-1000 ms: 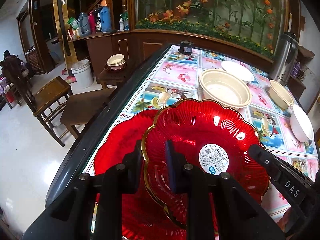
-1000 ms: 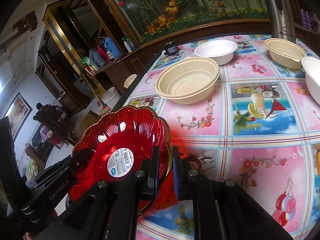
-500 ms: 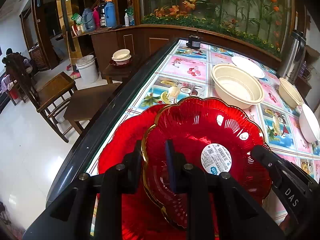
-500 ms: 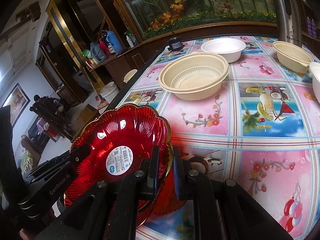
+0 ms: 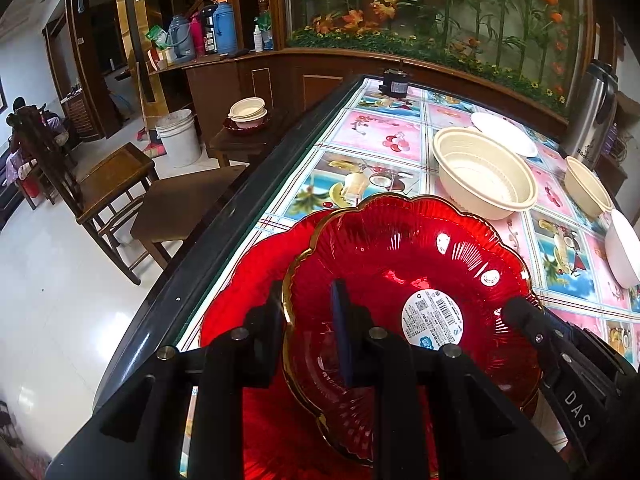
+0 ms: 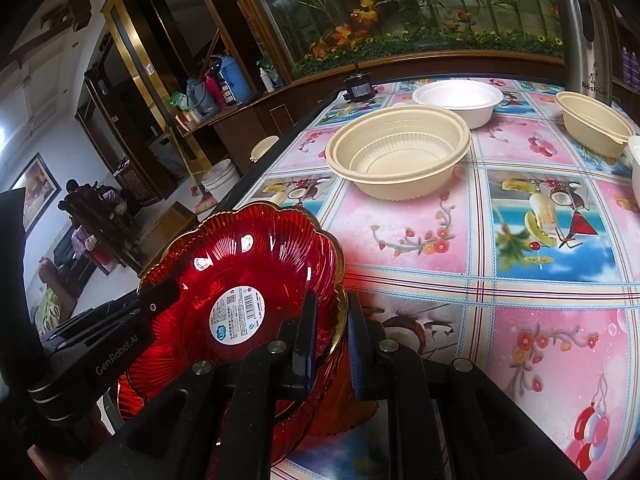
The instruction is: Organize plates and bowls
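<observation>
red plates (image 5: 400, 264): 2 | beige bowls (image 6: 396, 152): 2 | white bowls (image 6: 458, 98): 2

You have a red scalloped glass plate (image 5: 404, 280) with a gold rim and a round white barcode sticker at its centre, held tilted above a second red plate (image 5: 256, 272) that lies flat near the table's edge. Beyond them sit a large cream ribbed bowl (image 6: 398, 152), a white bowl (image 6: 458, 100) behind it, and a smaller cream bowl (image 6: 592, 124) to the right, all upright.
</observation>
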A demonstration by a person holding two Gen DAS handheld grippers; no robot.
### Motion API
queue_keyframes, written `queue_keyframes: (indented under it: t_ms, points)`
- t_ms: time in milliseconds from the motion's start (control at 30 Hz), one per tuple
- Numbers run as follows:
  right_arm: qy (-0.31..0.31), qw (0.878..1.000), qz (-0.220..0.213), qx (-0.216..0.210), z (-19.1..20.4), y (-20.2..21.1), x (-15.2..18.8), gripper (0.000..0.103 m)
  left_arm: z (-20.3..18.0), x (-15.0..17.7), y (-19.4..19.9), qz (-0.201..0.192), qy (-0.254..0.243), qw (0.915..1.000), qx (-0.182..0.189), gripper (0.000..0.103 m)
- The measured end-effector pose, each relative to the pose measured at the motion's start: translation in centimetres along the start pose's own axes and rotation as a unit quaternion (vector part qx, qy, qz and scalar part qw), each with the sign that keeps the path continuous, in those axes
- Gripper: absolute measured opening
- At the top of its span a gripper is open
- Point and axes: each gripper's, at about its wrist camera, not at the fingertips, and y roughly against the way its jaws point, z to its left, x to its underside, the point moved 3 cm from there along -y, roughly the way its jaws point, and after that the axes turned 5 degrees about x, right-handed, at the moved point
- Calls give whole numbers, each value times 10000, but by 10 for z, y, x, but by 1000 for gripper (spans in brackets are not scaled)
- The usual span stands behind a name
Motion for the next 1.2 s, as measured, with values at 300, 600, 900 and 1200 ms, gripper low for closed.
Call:
queue_keyframes:
  t_ms: [300, 600, 900, 1200]
  points:
    - [45, 10000, 7, 11, -1, -2, 0, 15, 4, 0, -3, -3, 6, 9999, -118, 21]
    - [-19, 9998, -217, -34, -9, 10, -6, 22, 8, -8, 14, -426, -4, 9980, -474, 30]
    - [-394, 9983, -414, 119, -45, 28, -9, 35, -7, -16, 43, -955, -47, 9941, -507, 80]
    - [-796, 9945, -607, 321, -95, 49, -7, 42, -54, -19, 53, -872, -393, 9953, -118, 85]
